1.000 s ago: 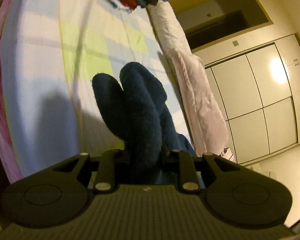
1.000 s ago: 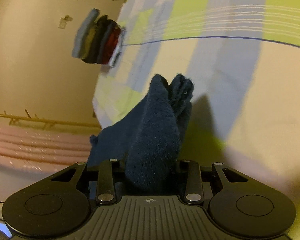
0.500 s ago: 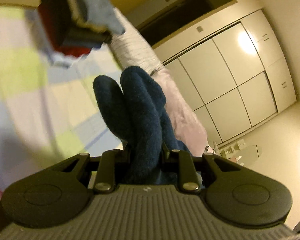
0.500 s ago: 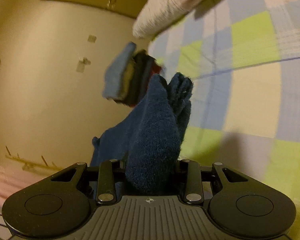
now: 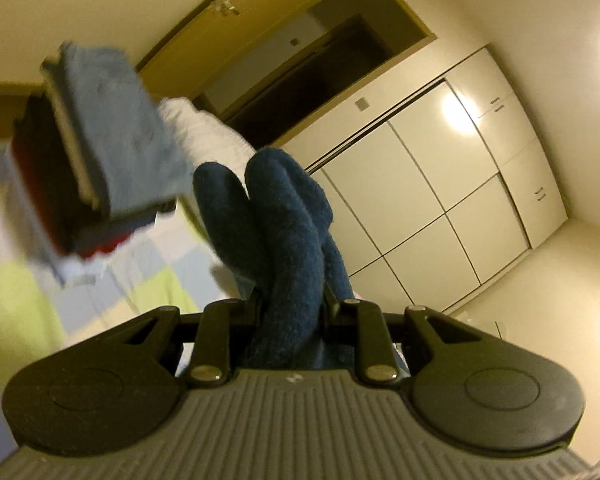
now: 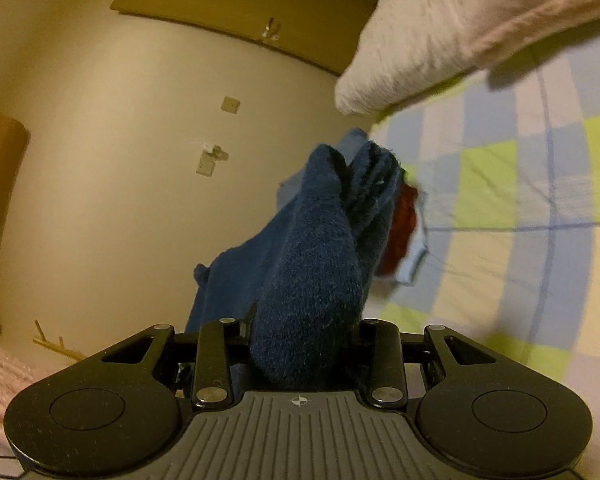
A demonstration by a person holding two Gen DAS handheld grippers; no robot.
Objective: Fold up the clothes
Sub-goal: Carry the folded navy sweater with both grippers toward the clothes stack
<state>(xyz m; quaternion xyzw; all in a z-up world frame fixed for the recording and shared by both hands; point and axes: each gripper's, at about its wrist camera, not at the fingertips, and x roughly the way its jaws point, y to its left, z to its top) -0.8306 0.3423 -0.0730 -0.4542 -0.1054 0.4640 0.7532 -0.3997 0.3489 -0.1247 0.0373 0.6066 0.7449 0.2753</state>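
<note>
A dark blue fleece garment (image 5: 288, 240) is bunched between the jaws of my left gripper (image 5: 290, 308), which is shut on it. My right gripper (image 6: 304, 324) is shut on another part of the same garment (image 6: 312, 264), which rises in thick folds and hides the fingertips. A stack of folded clothes (image 5: 100, 152), light blue on top with dark and red layers, sits on the checked bedsheet (image 5: 148, 276) just left of the garment. In the right wrist view the stack (image 6: 400, 220) shows partly behind the garment.
A white and pink rolled duvet (image 6: 460, 20) lies along the bed's edge, also in the left wrist view (image 5: 208, 136). White wardrobe doors (image 5: 440, 200) and a dark doorway (image 5: 320, 64) are behind. A beige wall (image 6: 120, 160) is at left.
Both grippers have swung with the garment toward the stack of folded clothes, which now looms larger and closer. The views tilted from the bedsheet up toward walls and wardrobe. Both grips held.
</note>
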